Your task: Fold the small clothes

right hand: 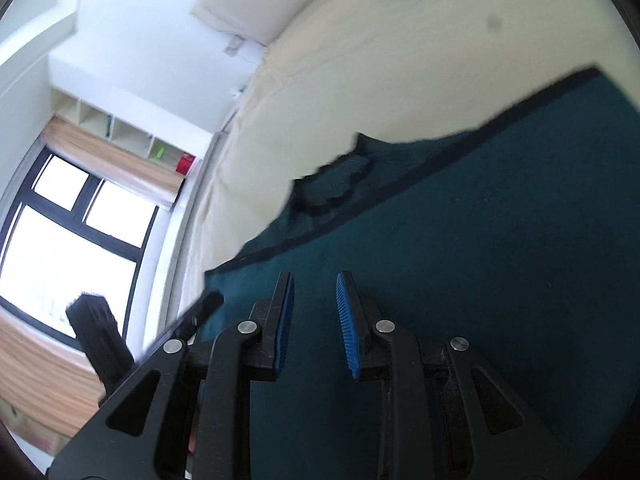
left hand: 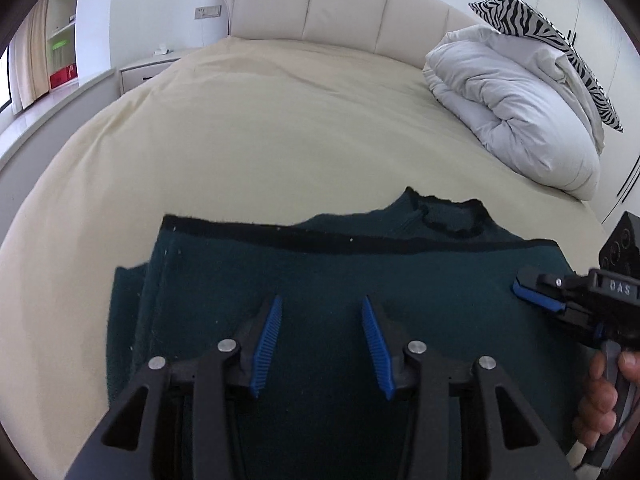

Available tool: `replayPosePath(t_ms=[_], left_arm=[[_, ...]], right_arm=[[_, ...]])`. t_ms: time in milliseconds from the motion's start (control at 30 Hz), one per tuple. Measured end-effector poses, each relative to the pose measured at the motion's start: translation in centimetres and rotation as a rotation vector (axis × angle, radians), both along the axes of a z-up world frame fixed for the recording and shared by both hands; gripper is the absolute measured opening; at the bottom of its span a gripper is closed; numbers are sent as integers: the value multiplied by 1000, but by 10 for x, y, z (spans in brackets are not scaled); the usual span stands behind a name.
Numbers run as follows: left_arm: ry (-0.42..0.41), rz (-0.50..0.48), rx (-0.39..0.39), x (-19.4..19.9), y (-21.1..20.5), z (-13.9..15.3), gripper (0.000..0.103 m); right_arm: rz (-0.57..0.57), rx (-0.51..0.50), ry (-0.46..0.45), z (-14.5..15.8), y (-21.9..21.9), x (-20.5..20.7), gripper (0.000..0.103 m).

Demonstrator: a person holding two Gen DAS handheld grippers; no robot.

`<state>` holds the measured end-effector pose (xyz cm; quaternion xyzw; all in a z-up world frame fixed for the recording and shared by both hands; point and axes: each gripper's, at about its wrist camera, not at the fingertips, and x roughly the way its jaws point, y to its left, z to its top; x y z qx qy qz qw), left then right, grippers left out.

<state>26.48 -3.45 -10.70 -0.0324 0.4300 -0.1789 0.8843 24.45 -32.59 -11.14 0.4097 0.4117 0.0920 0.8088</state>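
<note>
Dark green garment [left hand: 320, 272] lies flat on the cream bed [left hand: 260, 140], near the front edge. Its lower part appears already turned up over the body: a dark hem band runs straight across the top layer, and the collar [left hand: 448, 216] shows just beyond that band. At the left side, extra layers of cloth stick out from under the top layer, so at least one fold looks done.

Left gripper [left hand: 322, 308] hangs over the middle of the garment; jaws apart, nothing between the blue pads [left hand: 266, 340], only cloth below them. Right gripper [right hand: 314, 288] sits over the garment's right portion; jaws a narrower gap apart, also empty. In the left wrist view it enters from the right edge, a hand [left hand: 604, 396] on its handle, tip above the cloth's right side. Whether that tip touches the cloth cannot be told.

Judgement: task partly done. One fold laid, both grippers free of the cloth. Left to do, probably: a crosswise fold to bring the piece to a compact size, and tidying the layers that stick out at the left.

Folded duvet [left hand: 516, 116] and a striped pillow [left hand: 532, 24] sit far off at the head of the bed, clear of the work.
</note>
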Motion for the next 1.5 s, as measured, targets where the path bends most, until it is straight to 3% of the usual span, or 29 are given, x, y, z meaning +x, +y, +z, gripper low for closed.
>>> replayPosePath(t_ms=[67, 267, 467, 500, 533, 633, 767, 867, 933, 1000, 1100, 1233, 1400, 1500], left_arm=[[-4, -3, -59, 0, 11, -3, 45], [5, 4, -128, 1, 21, -6, 45], [21, 49, -200, -2, 50, -1, 36], [18, 78, -196, -5, 59, 2, 39], [17, 120, -192, -10, 71, 4, 42], [46, 172, -241, -28, 93, 8, 45], [-12, 108, -201, -72, 68, 31, 64], [-25, 29, -125, -96, 34, 33, 66], [-1, -3, -80, -102, 19, 23, 66], [45, -20, -28, -103, 12, 7, 66], [29, -48, 27, -109, 8, 1, 66], [56, -46, 8, -105, 12, 1, 65], [41, -47, 15, -108, 12, -2, 65], [41, -47, 16, -108, 12, -2, 65]], right_arm=[[-49, 59, -4, -19, -17, 4, 14], [-207, 178, -105, -39, -85, -26, 8], [-365, 116, -140, -33, -144, -65, 8], [-390, 117, -138, -32, -152, -71, 8], [-433, 82, -114, -28, -160, -81, 17], [-494, 22, -75, -17, -172, -109, 17], [-442, 28, -165, 19, -142, -142, 17], [-300, 59, -261, 42, -79, -144, 21], [-156, 71, -232, 39, -31, -133, 32], [-42, 100, -177, 23, 17, -121, 32], [77, 136, -70, -8, 68, -109, 32], [27, 179, -64, -25, 63, -119, 28], [-174, 143, -67, -26, -10, -153, 27], [-317, 52, -53, -16, -61, -183, 29]])
